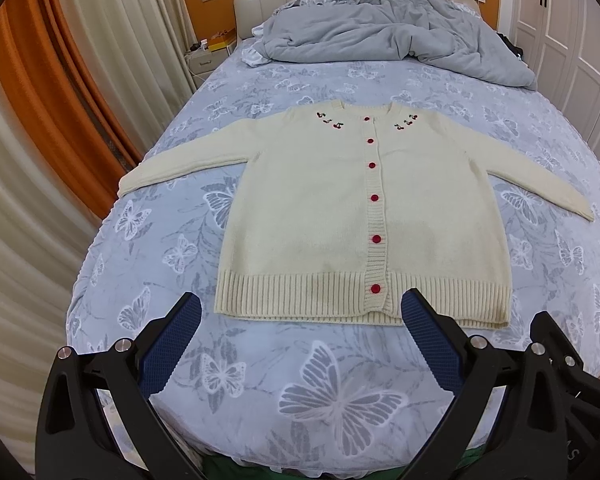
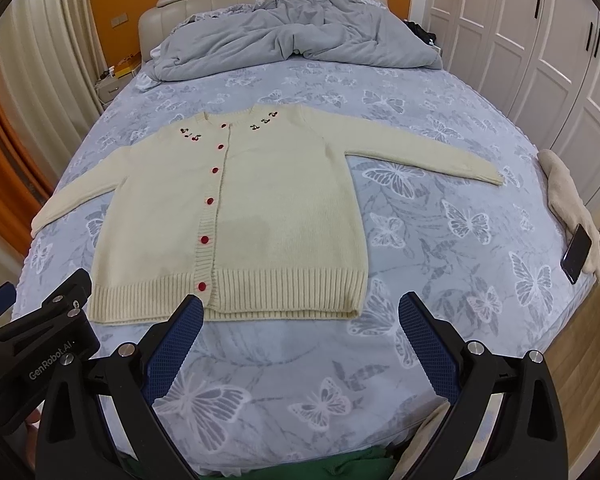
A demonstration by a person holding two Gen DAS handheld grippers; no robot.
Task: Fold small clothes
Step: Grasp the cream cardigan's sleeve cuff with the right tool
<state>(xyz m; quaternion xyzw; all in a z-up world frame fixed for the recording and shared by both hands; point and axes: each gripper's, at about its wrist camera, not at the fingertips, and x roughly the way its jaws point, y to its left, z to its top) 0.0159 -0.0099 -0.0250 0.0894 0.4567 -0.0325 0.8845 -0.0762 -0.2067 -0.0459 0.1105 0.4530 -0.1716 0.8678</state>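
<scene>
Bed (image 1: 100, 280) w/ butterfly sheet; cream cardigan (image 1: 320, 208) laid flat mid-bed, buttoned, sleeves spread. Folding not begun, looks like. Left gripper (image 1: 300, 312) & right gripper (image 2: 300, 312) both hover over the hem, jaws wide apart, empty. Next prob: pinch a sleeve, bring it across.

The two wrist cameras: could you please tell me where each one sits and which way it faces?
Left wrist: at the bed's foot, facing the headboard across the cardigan; open left gripper shows, right gripper at the right edge.
Right wrist: further right, same heading; open right gripper, phone.
Shared: cardigan, bedsheet, duvet.
</scene>
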